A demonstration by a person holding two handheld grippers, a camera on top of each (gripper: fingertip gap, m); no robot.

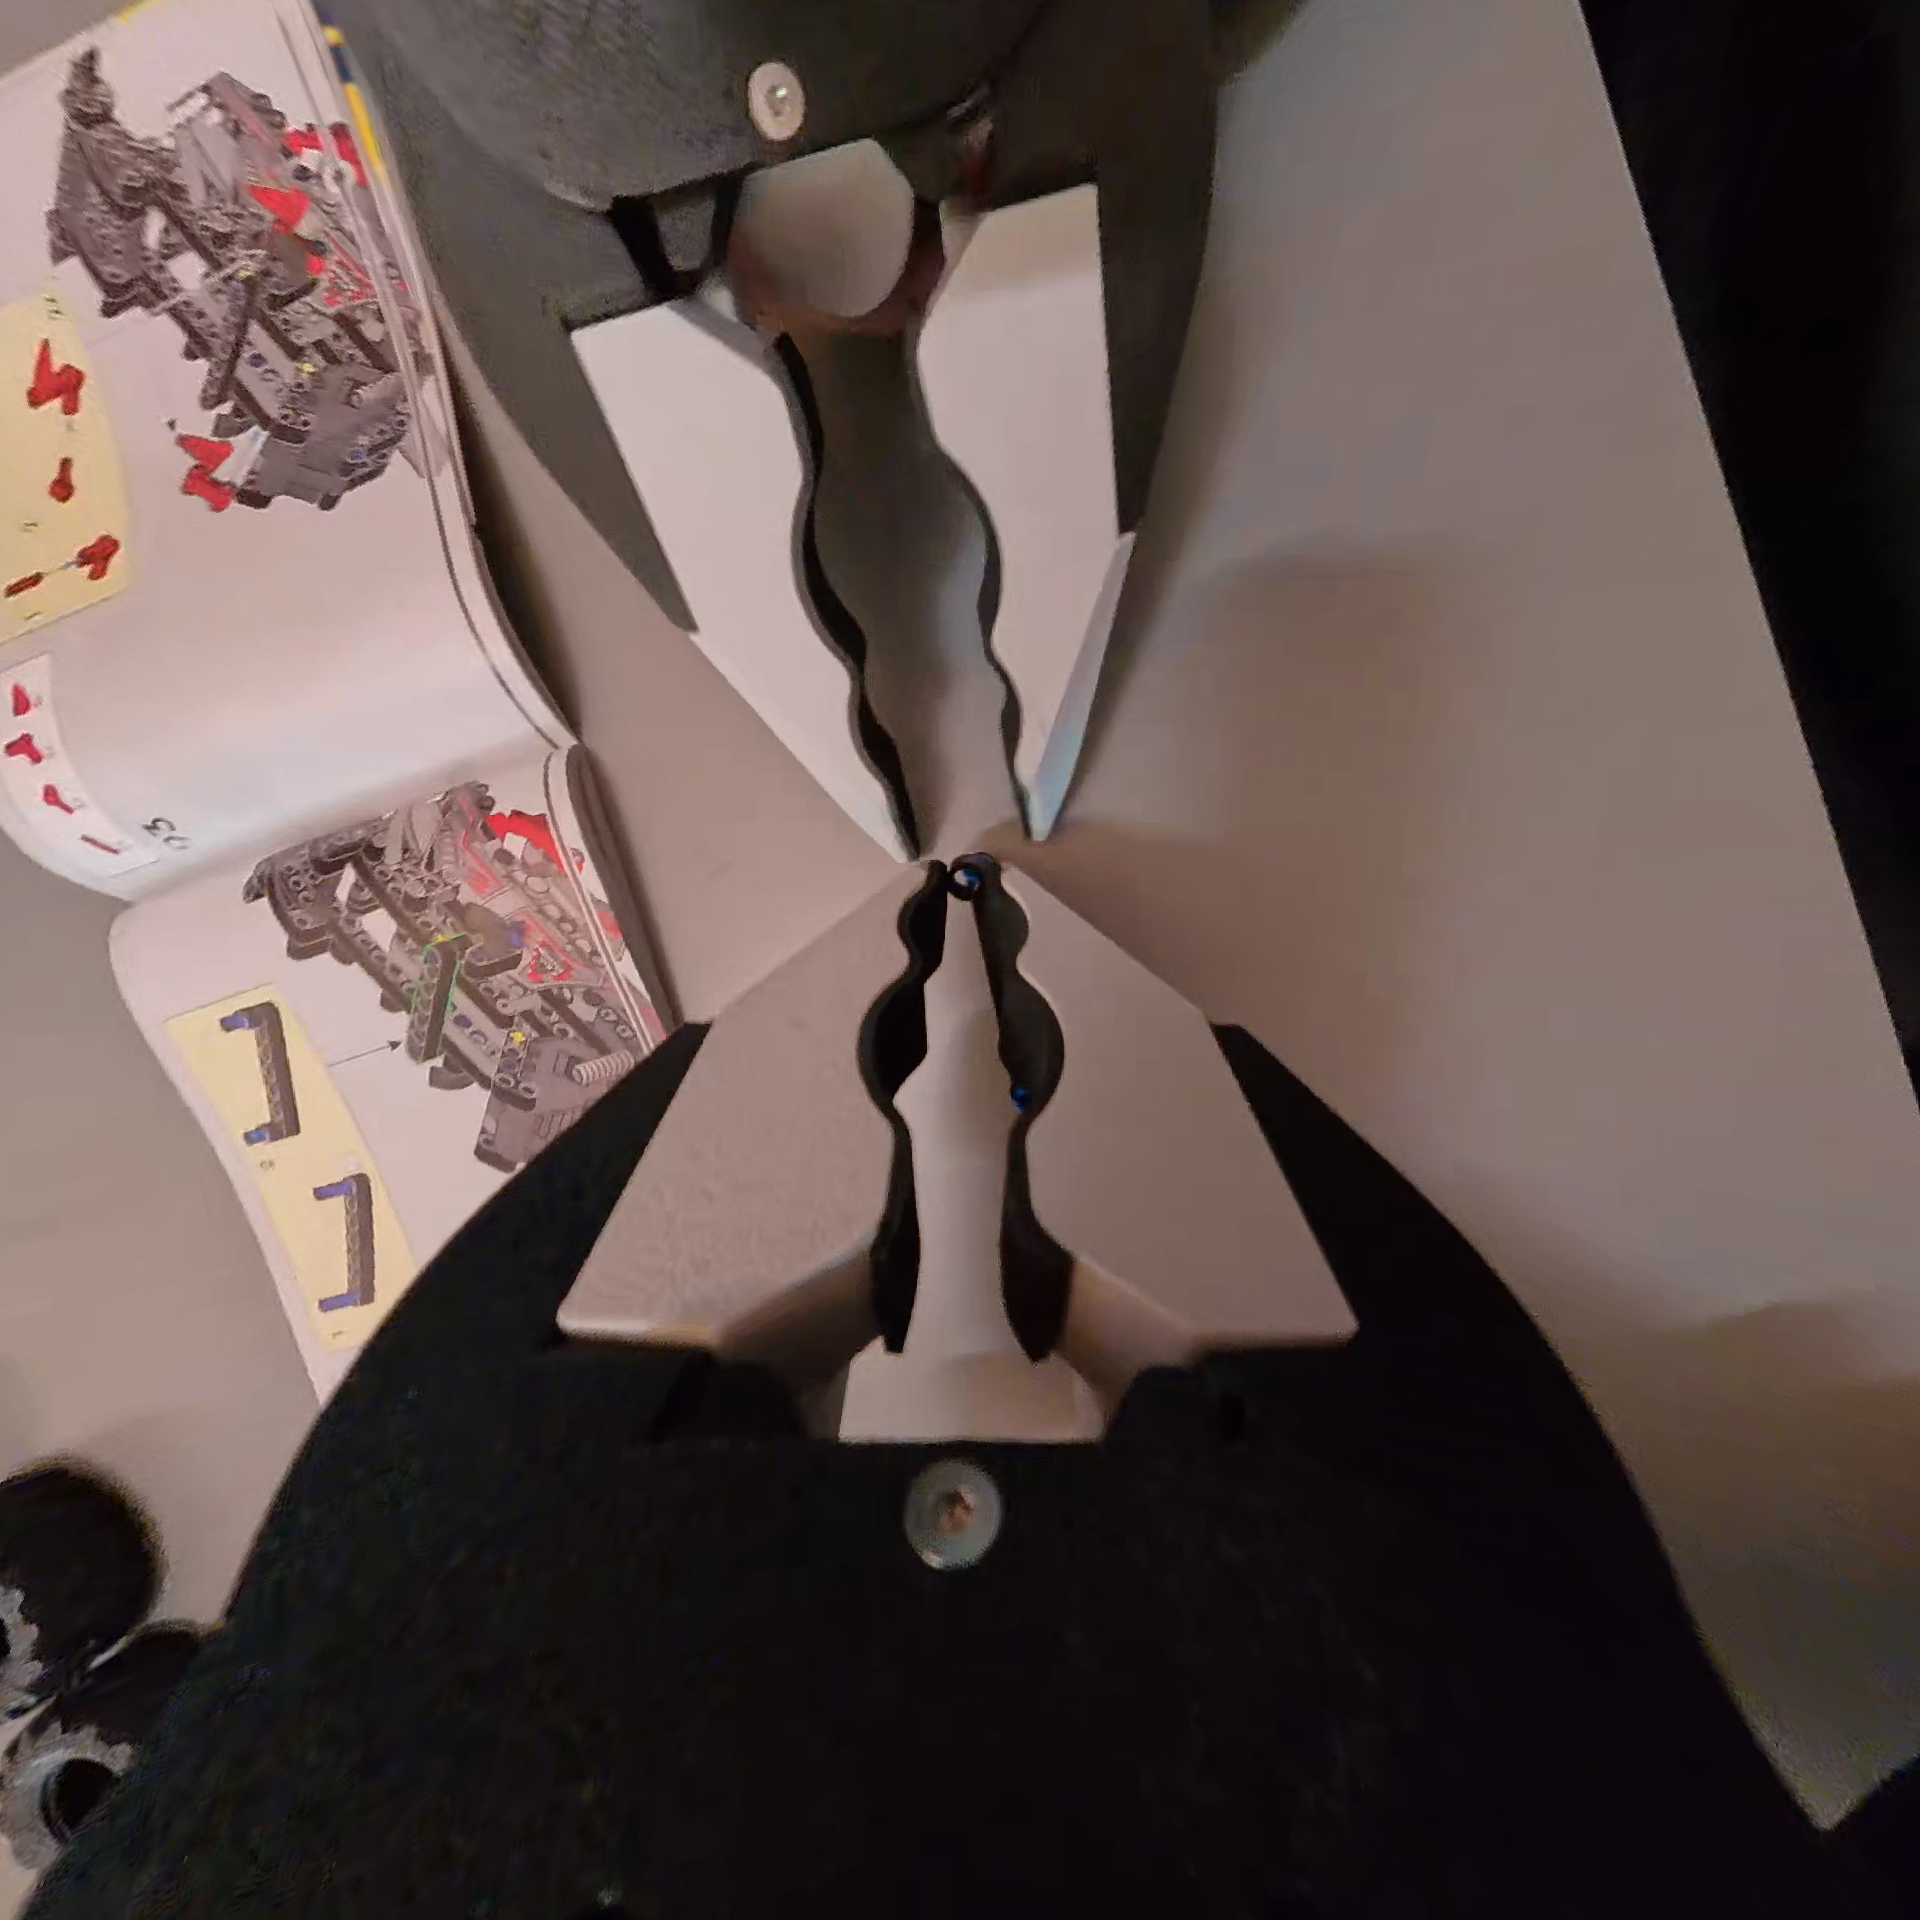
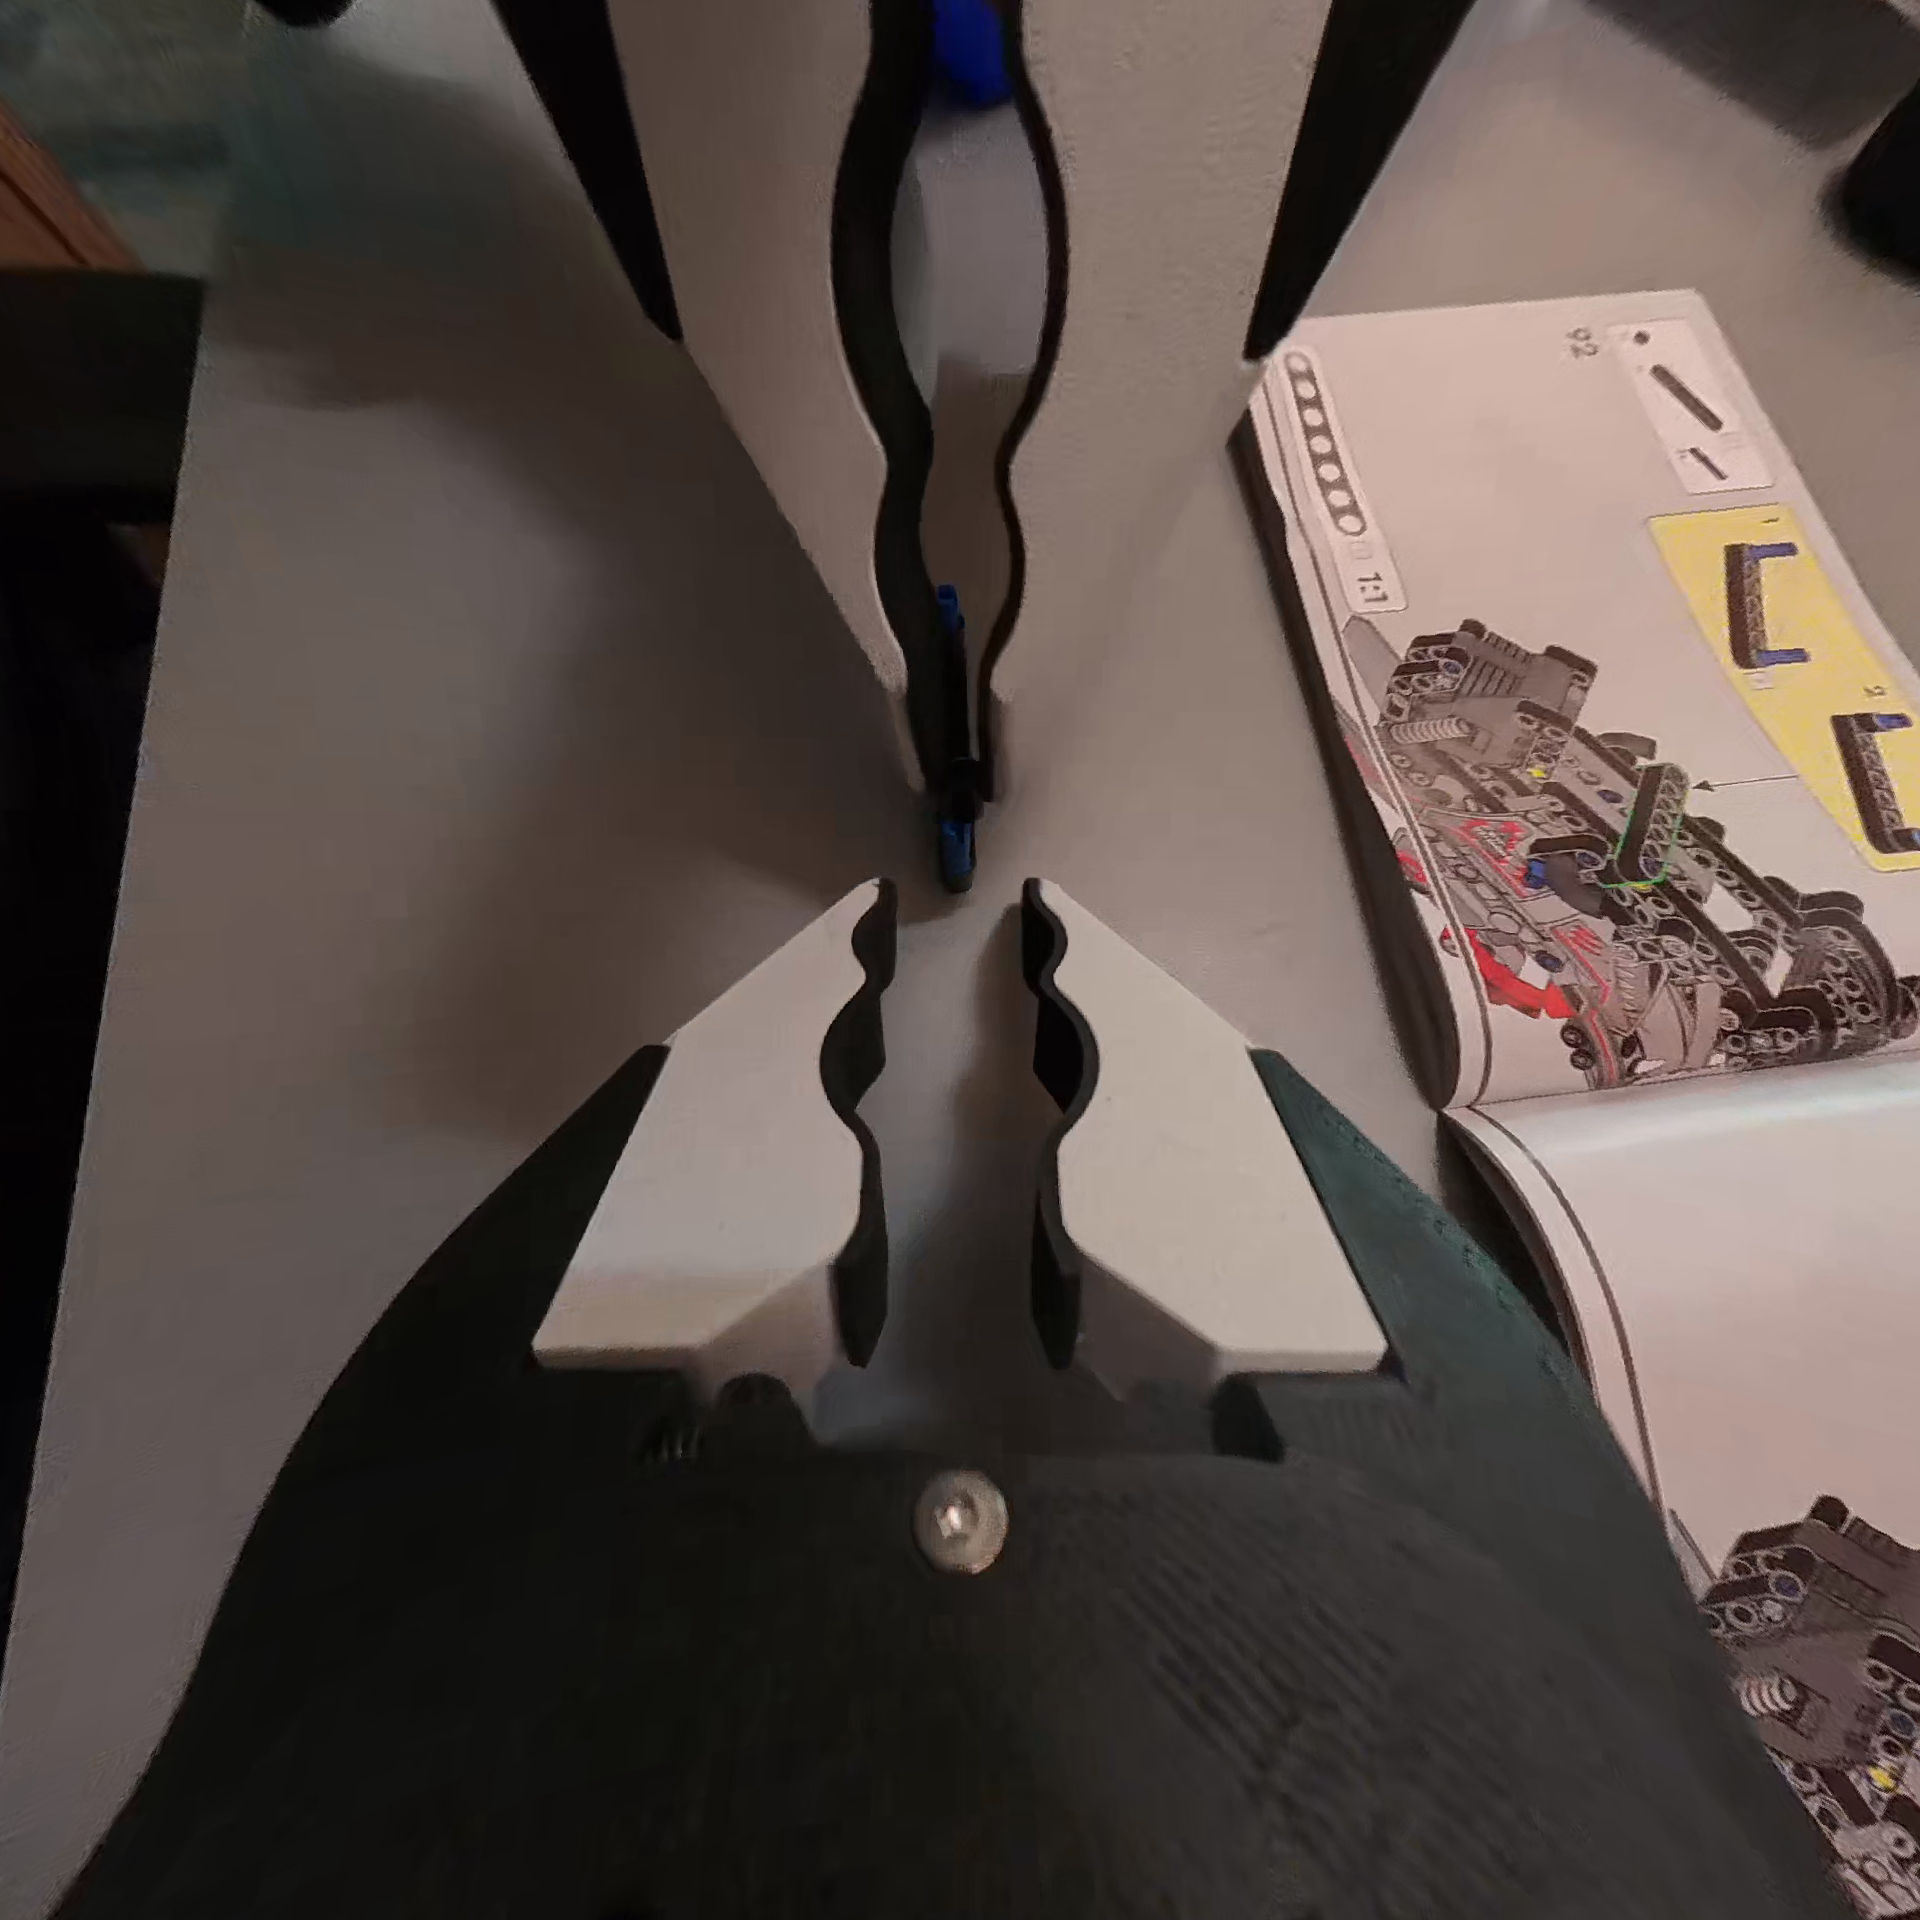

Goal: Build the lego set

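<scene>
- The left gripper (image 1: 961,883) had its fingers pinched on a slim black beam with blue pins (image 2: 954,748), holding it up over the grey table (image 2: 468,675).
- From its own camera only the end of that piece showed, a small blue-ringed hole right at the fingertips; so its long axis ran along the left fingers, pointing straight out ahead of them.
- The right gripper (image 2: 958,894) faced it tip to tip, its fingers spread with a clear gap between them and nothing in it.
- Seen from the right side, the beam stuck out past the left tips, one blue pin end aimed into that gap, just short of it and slightly to the left of centre. A second blue pin showed farther up between the left fingers.
- To my eye the next move turned on that line-up: the right fingers were the nearer free ones, and they would have to come forward along the beam's length to take its end.
- The instruction booklet (image 2: 1621,727) lay open on the table off to the side, well apart from both.
</scene>
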